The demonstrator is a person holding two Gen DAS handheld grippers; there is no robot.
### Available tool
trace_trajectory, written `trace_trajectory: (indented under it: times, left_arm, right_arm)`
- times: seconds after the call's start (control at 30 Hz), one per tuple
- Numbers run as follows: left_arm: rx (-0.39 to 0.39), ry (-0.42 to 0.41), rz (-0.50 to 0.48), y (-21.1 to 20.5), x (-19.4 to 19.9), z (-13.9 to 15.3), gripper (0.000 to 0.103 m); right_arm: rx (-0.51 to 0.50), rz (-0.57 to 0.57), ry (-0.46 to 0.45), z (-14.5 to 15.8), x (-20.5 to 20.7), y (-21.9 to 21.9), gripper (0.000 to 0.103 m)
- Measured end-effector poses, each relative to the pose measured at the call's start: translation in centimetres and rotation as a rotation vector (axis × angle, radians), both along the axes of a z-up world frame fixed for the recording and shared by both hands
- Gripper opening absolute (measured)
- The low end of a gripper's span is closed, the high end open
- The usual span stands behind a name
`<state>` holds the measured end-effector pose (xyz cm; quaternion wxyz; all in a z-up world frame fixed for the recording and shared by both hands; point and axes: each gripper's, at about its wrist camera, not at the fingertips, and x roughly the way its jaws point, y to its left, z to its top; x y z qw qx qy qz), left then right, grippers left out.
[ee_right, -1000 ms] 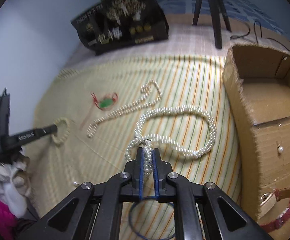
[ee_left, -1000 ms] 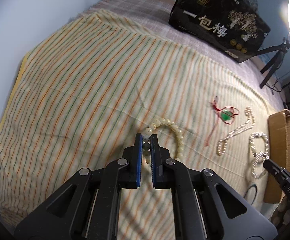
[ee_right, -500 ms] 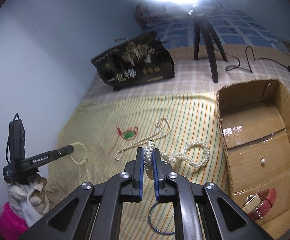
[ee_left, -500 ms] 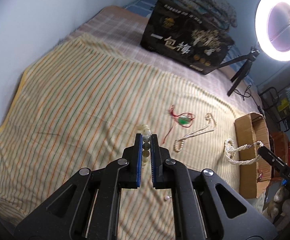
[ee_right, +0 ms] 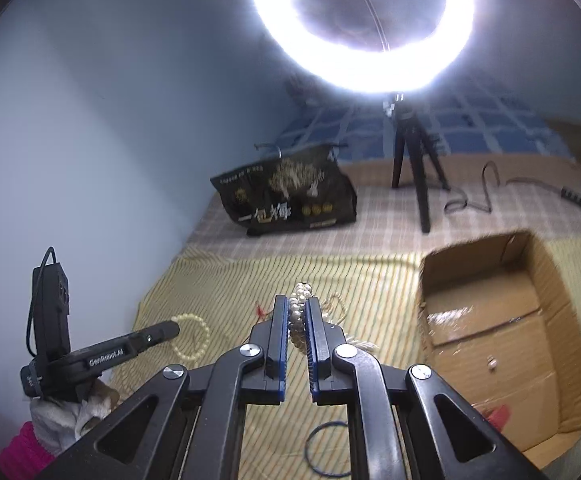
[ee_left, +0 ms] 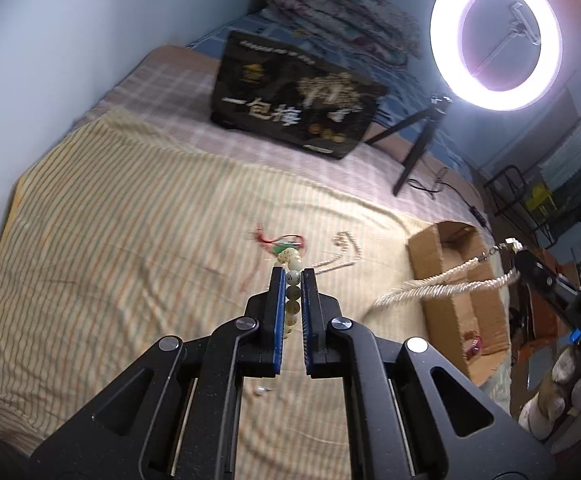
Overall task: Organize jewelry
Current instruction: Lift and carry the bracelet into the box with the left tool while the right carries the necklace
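Note:
My left gripper (ee_left: pixel 293 276) is shut on a cream bead bracelet (ee_left: pixel 292 294), held up above the striped cloth (ee_left: pixel 130 240). In the right wrist view that bracelet (ee_right: pixel 194 336) hangs as a loop from the left gripper (ee_right: pixel 170 328). A multi-strand pearl necklace (ee_right: pixel 299 316) is clamped in my shut right gripper (ee_right: pixel 297 304). In the left wrist view the necklace (ee_left: pixel 442 284) trails from the right gripper (ee_left: pixel 520 254) down across the cardboard box (ee_left: pixel 450 320). On the cloth lie a red cord with a green pendant (ee_left: pixel 286 242) and a thin pearl strand (ee_left: pixel 344 252).
The open cardboard box (ee_right: pixel 478 272) holds a red watch (ee_right: pixel 498 414) and a small pearl (ee_right: pixel 490 363). A dark blue bangle (ee_right: pixel 326 452) and a loose pearl stud (ee_left: pixel 259 391) lie on the cloth. A black gift bag (ee_left: pixel 290 96) and a ring light (ee_left: pixel 494 36) on a tripod stand behind.
Both grippers have risen and tipped upward. The bead bracelet and the pearl necklace have been lifted off the cloth and now hang from the jaws.

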<state>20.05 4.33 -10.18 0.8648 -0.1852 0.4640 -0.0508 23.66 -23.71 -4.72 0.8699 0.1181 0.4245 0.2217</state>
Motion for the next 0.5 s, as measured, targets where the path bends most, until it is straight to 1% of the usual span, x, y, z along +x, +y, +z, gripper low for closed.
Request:
trace_trajectory:
  times: [0.07,0.33,0.5]
  left_arm:
    - [-0.005,-0.012,-0.021,-1.1,-0.1,0.6,0.005]
    - [-0.027,-0.067,-0.119,-6.2,-0.4,2.7,0.005]
    - [-0.053,-0.092,-0.167,-9.4,-0.1,3.8,0.005]
  right_arm:
    - [-0.003,-0.009,-0.023,0.8,-0.1,-0.3,0.005]
    - [-0.067,-0.043,-0.124,3.9,-0.6,-1.6,0.005]
    - [-0.059,-0.089,-0.148,4.9,-0.8,-4.0,0.005]
